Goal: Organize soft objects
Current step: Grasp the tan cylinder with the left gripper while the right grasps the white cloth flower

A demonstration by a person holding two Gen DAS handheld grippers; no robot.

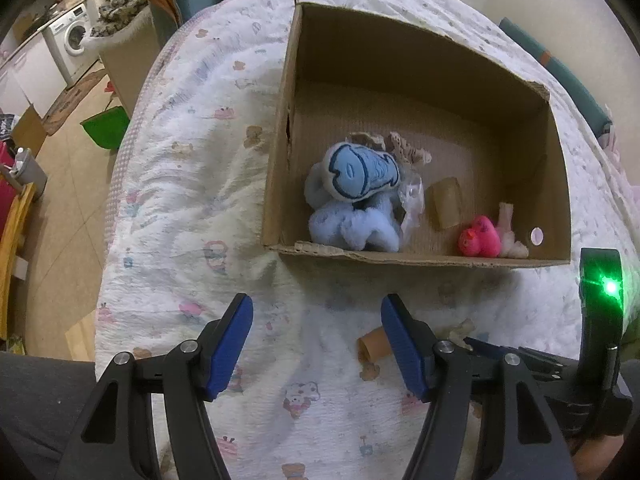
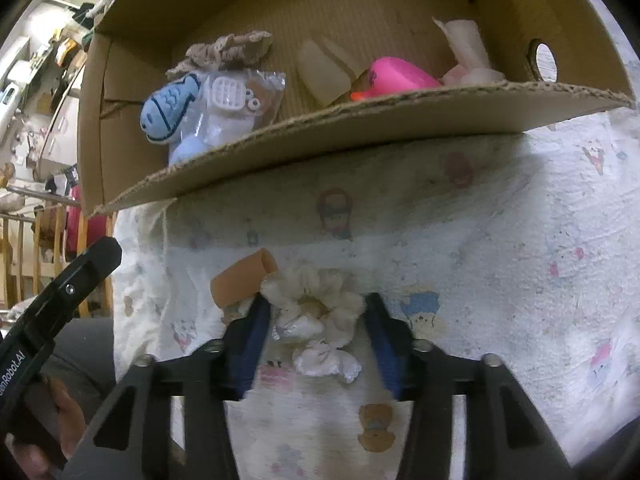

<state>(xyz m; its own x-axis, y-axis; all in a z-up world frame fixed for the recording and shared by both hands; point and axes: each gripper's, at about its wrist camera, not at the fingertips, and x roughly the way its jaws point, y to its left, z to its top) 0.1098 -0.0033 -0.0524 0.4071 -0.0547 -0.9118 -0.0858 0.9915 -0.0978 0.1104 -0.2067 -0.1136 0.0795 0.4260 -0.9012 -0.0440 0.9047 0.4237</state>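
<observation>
A cardboard box [image 1: 520,258] lies on a white printed quilt [image 1: 192,208]. Inside it are a blue fish plush [image 1: 360,174], a light blue fluffy toy [image 1: 356,226], a pink toy [image 1: 482,237] and a tan tube [image 1: 446,202]. My left gripper [image 1: 316,316] is open and empty above the quilt, short of the box. My right gripper [image 2: 314,304] has its jaws around a cream fluffy scrunchie [image 2: 316,304] on the quilt, apart by its width. A tan tube [image 2: 240,276] lies beside the scrunchie; it also shows in the left wrist view [image 1: 374,346].
The box's near wall [image 2: 360,128] stands just past the scrunchie. The quilt's left edge [image 1: 116,184] drops to a wooden floor with a green bin [image 1: 106,126]. A washing machine [image 1: 70,38] stands far left. The other gripper's body [image 2: 56,296] is at the left.
</observation>
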